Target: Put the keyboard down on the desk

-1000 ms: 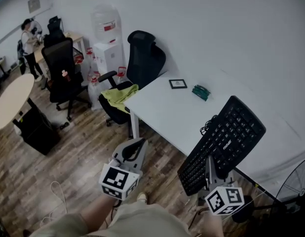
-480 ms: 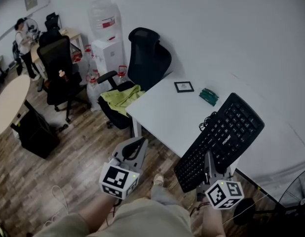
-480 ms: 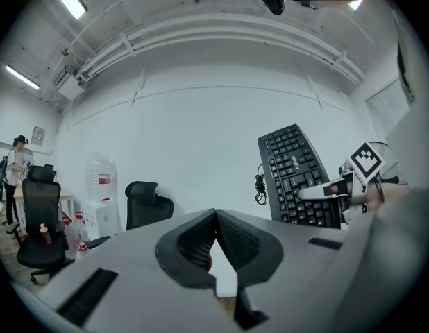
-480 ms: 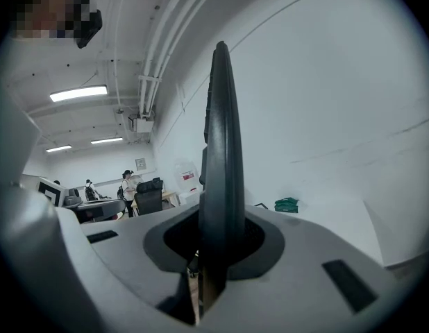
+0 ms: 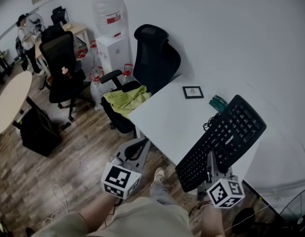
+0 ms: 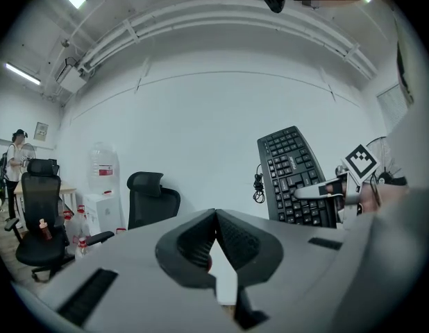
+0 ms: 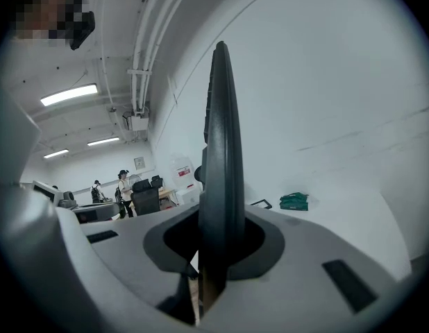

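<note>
A black keyboard (image 5: 222, 138) hangs tilted in the air over the near corner of the white desk (image 5: 165, 116). My right gripper (image 5: 210, 158) is shut on its near long edge. In the right gripper view the keyboard (image 7: 221, 151) stands edge-on between the jaws of the right gripper (image 7: 216, 231). Its coiled cable (image 5: 209, 123) dangles at the far edge. My left gripper (image 5: 141, 144) hovers to the left of the desk above the wooden floor. Seen from its own camera, the left gripper (image 6: 215, 215) is shut with nothing in it, and the keyboard (image 6: 291, 175) shows to its right.
A small framed picture (image 5: 192, 92) and a green object (image 5: 217, 102) lie on the desk's far side. A black office chair (image 5: 155, 58) with a yellow-green cloth (image 5: 127, 97) stands at the desk's left end, a water dispenser (image 5: 110, 33) behind it. A person (image 5: 23, 31) stands far left.
Both grippers have moved forward toward the desk, which now looks closer. The keyboard stays clamped in the right gripper at the same tilt. The left gripper stays shut.
</note>
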Tool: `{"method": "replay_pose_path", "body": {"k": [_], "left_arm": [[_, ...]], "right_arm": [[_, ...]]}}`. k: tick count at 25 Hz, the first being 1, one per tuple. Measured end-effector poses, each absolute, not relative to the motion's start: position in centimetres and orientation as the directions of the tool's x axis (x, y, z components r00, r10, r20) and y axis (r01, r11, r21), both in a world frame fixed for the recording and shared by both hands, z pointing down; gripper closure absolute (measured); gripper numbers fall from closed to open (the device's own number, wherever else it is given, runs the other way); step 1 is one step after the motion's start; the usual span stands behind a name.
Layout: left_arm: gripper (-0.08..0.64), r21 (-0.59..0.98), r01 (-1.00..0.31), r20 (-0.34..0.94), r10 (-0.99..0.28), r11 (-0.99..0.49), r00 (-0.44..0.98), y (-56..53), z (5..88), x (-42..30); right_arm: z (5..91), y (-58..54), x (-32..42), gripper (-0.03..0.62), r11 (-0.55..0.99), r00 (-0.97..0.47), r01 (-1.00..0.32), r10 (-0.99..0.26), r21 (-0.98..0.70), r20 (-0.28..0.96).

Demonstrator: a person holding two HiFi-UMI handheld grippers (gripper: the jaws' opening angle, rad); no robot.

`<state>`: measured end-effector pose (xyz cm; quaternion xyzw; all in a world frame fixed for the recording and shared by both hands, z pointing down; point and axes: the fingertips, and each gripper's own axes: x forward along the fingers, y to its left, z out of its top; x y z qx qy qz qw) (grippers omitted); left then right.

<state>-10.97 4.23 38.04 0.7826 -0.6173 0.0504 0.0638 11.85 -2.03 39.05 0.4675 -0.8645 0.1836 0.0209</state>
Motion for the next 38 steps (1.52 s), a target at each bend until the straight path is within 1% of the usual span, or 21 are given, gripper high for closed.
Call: {"method": "replay_pose_path", "body": {"k": [4, 10, 18, 22, 28, 38], "left_arm": [[0.538, 0.035, -0.973, 0.189, -0.955, -0.227, 0.229, -0.8, 38.7, -11.6], [0.538, 0.023, -0.973, 0.243, -0.943, -0.231, 0.229, -9.6, 39.7, -12.7], [0.538, 0.014, -0.966, 0.313, -0.917, -0.258, 0.249, -19.6, 42.4, -13.8], [0.538, 0.006, -0.959, 0.342, -0.901, -0.283, 0.268, -22.9, 43.7, -13.7], [0.538, 0.011, -0.944, 0.380, -0.872, -0.329, 0.308, -26.5, 44.9, -13.5], [0.538, 0.043, -0.886, 0.420, -0.796, -0.462, 0.436, -30.3, 47.8, -14.1]], "right_arm": [[40.6, -7.3, 10.9, 0.502, 0.482, -0.570, -0.805, -0.789, -0.345, 0.228], [43.3, -16.1, 9.8, 0.502, 0.404, -0.567, -0.777, -0.782, -0.483, 0.258], [48.7, -26.2, 10.0, 0.502, 0.226, -0.540, -0.707, -0.785, -0.671, 0.305], [51.3, -28.7, 9.9, 0.502, 0.129, -0.524, -0.659, -0.786, -0.741, 0.329], [54.3, -30.6, 9.4, 0.502, -0.002, -0.473, -0.601, -0.806, -0.799, 0.357], [57.9, -31.3, 8.7, 0.502, -0.189, -0.355, -0.506, -0.844, -0.842, 0.403]]}}
